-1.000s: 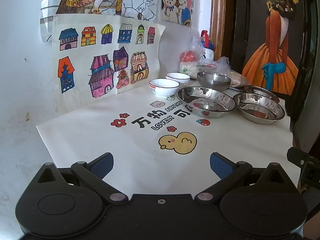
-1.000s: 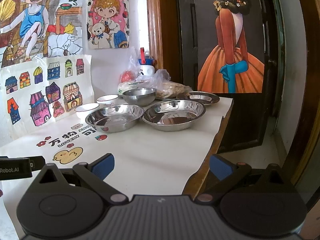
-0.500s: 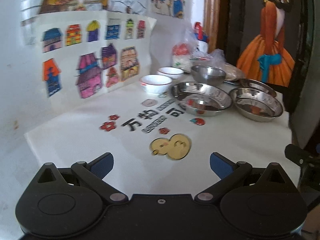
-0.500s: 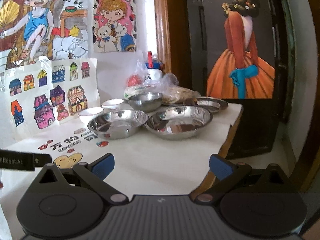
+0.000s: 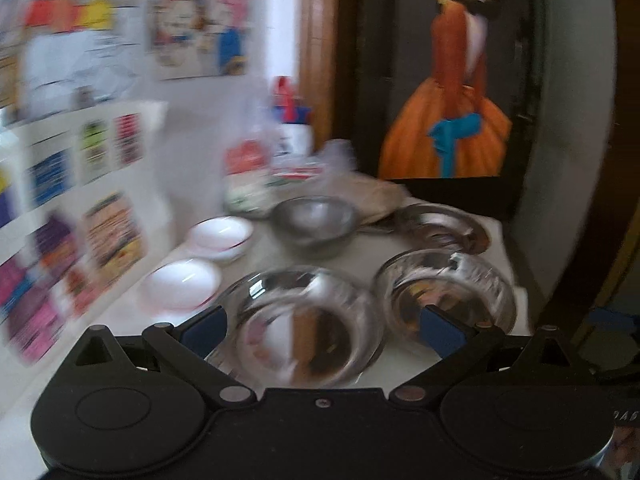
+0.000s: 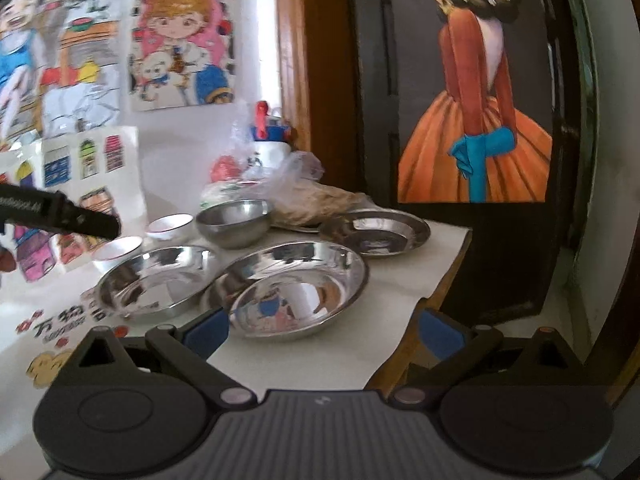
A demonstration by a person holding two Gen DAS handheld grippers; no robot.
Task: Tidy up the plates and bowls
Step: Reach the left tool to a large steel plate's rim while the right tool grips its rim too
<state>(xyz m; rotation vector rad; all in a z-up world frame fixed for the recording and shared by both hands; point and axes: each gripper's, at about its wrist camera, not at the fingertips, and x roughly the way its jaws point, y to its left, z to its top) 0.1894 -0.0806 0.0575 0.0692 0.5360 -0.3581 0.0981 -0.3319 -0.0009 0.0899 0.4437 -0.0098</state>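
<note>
Left tongs [image 5: 320, 326] spread wide apart, holding nothing, poised low over the white-covered table [image 5: 120, 316]; view smeared with blur. Between the blue fingertips [image 5: 202, 326] — a shallow steel plate [image 5: 308, 324], close in front. Just to its right, touching or nearly so, a second steel plate [image 5: 446, 292]. Behind that, a third, flatter steel plate [image 5: 444, 226] near the table's far right corner. Left of it, a small steel bowl [image 5: 314, 220], upright. Along the wall side, two white bowls with red rims: near white bowl [image 5: 180, 284] just beside the first plate, far white bowl [image 5: 222, 236] behind it.

Right tongs [image 6: 324, 330] also wide apart and empty, hanging at the table's right edge. Straight ahead of the left fingertip, the wide steel plate [image 6: 298, 288]; left of it and overlapping its rim in this view, the other one [image 6: 154, 280]; whether touching, cannot tell. Steel bowl [image 6: 234, 222] and flat plate [image 6: 376, 230] behind. Part of the left tool, a black bar [image 6: 60, 212], jutting in from the left above the white bowls [image 6: 170, 226].

Plastic bags [image 6: 288, 188] and a white bottle with a red and blue top [image 6: 268, 140] at the table's back, against the wall; children's drawings [image 6: 180, 36] pinned above
</note>
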